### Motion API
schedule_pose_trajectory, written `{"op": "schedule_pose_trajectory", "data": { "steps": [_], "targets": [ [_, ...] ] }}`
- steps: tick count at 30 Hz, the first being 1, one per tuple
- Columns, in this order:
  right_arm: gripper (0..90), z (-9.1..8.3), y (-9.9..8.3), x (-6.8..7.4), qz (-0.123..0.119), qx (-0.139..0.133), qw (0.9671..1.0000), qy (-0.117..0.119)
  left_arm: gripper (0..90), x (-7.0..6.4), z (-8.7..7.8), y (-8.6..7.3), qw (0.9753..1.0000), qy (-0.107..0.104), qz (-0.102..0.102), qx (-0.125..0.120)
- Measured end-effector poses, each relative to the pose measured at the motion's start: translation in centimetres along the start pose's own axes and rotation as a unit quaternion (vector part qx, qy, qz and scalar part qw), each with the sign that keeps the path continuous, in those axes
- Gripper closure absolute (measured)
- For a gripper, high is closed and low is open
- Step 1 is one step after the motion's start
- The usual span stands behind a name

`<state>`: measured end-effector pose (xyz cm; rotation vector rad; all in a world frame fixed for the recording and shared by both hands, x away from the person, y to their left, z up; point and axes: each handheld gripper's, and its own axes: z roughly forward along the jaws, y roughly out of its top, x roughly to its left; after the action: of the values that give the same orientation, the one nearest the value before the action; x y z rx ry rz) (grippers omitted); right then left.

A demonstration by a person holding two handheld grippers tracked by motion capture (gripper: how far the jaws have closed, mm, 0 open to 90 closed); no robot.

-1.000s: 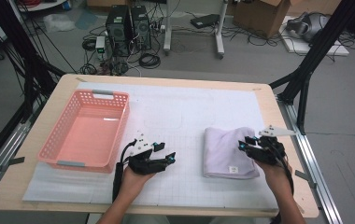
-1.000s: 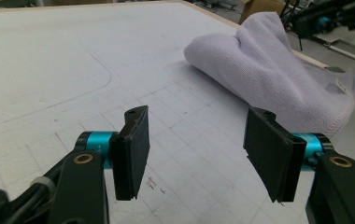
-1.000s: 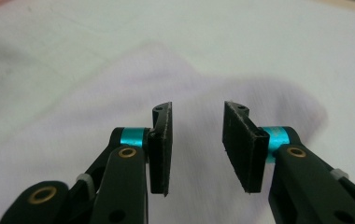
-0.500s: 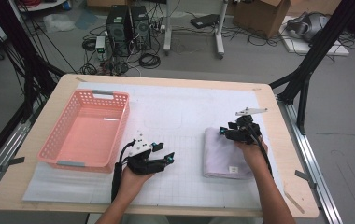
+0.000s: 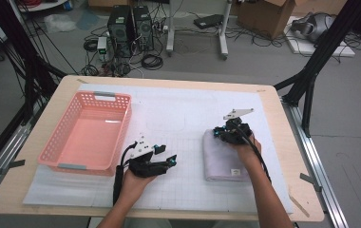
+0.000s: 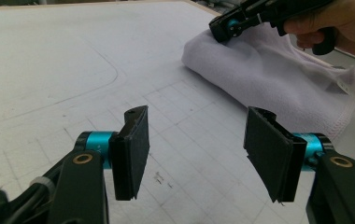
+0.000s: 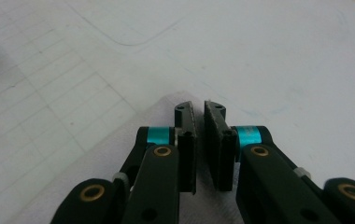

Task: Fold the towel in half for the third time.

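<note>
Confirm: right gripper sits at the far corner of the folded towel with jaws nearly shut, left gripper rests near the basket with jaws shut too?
Not quite. The left gripper is open: the left gripper view shows its jaws set wide apart over the mat. The rest holds: the right gripper has its jaws nearly shut at the far corner of the folded towel, and the left one rests near the basket.

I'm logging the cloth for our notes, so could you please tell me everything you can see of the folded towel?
The towel is pale lilac, soft and fleecy-looking, folded into a thick rectangle with a stitched hem and a small white tag near its near edge. It lies flat on the white gridded mat, right of centre. The right gripper sits at its far left corner, jaws nearly closed over the cloth; whether they pinch it is unclear. The left gripper is apart from it.
</note>
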<state>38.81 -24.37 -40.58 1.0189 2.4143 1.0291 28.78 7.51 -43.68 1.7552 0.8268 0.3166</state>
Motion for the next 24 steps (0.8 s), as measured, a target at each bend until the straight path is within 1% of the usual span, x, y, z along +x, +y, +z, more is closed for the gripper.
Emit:
{"op": "schedule_pose_trajectory", "data": {
  "steps": [1,2,3,5,6,8,10,11,13,14,15,16,17,18,19,20,21,22,23,24],
  "targets": [
    [81.6,0.3,0.1,0.2,-0.004,-0.001,1.0,0.001,40.9,0.0,0.0,0.0,1.0,0.0,0.0,0.0],
    [76.8,0.5,0.1,0.2,0.0,-0.007,1.0,0.002,40.9,0.0,0.0,0.0,1.0,0.0,0.0,0.0],
    [67.9,0.6,0.1,0.1,0.013,-0.02,0.9997,-0.003,40.8,0.0,0.0,0.0,1.0,0.0,0.0,0.0],
    [64.3,0.1,0.1,-0.4,0.045,-0.043,0.9981,-0.008,40.8,0.0,0.0,0.0,1.0,0.001,-0.001,0.0],
    [61.8,-0.5,0.0,-0.7,0.05,-0.052,0.9972,-0.019,40.8,0.0,0.0,0.0,1.0,0.001,-0.001,0.0],
    [62.1,-2.0,-0.2,-1.2,0.056,-0.071,0.9945,-0.052,40.7,0.0,0.0,0.0,1.0,0.001,0.001,0.0],
    [62.7,-3.5,-0.8,-2.1,0.065,-0.077,0.9918,-0.079,40.8,0.0,0.0,0.0,1.0,0.002,0.0,0.0],
    [62.0,-4.1,-1.1,-2.5,0.071,-0.07,0.9909,-0.09,40.8,0.0,0.0,0.0,1.0,0.002,-0.001,0.0],
    [60.8,-4.8,-1.9,-3.2,0.074,-0.052,0.9891,-0.116,40.8,0.0,0.0,0.0,1.0,0.002,0.0,0.0],
    [59.0,-4.9,-2.4,-3.6,0.081,-0.043,0.9885,-0.12,40.8,0.0,0.0,0.0,1.0,0.002,0.0,0.0],
    [58.2,-4.8,-2.9,-3.8,0.088,-0.031,0.987,-0.131,40.8,0.0,0.0,0.0,1.0,0.002,0.0,0.0],
    [57.0,-4.5,-3.4,-4.1,0.097,-0.007,0.9846,-0.145,40.8,0.0,0.0,0.0,1.0,0.002,0.0,0.0],
    [57.6,-4.2,-3.9,-4.3,0.094,0.015,0.9825,-0.16,40.7,0.0,0.0,0.0,1.0,0.002,0.0,0.0],
    [57.9,-3.9,-4.6,-4.5,0.093,0.024,0.9805,-0.172,40.8,0.0,0.0,0.0,1.0,0.002,0.0,0.001],
    [58.4,-3.7,-5.2,-4.8,0.104,0.027,0.9782,-0.178,40.8,0.0,0.0,-0.1,1.0,0.002,0.0,0.001],
    [57.7,-3.6,-5.8,-5.1,0.112,0.034,0.9751,-0.188,40.8,0.0,0.0,-0.1,1.0,0.002,0.0,0.001],
    [55.5,-3.7,-6.3,-5.3,0.117,0.028,0.9729,-0.197,40.8,0.0,0.0,-0.1,1.0,0.002,-0.001,0.001],
    [53.1,-3.9,-6.5,-5.5,0.127,0.019,0.9708,-0.203,40.7,0.0,0.1,-0.1,1.0,0.002,-0.001,0.001],
    [51.7,-4.1,-6.6,-5.6,0.132,0.014,0.9688,-0.209,40.7,0.0,0.1,-0.1,1.0,0.002,0.0,0.002],
    [52.5,-4.5,-6.6,-5.6,0.132,0.003,0.9683,-0.212,40.7,-0.1,0.1,-0.1,1.0,0.002,-0.001,0.0]
  ]
}}
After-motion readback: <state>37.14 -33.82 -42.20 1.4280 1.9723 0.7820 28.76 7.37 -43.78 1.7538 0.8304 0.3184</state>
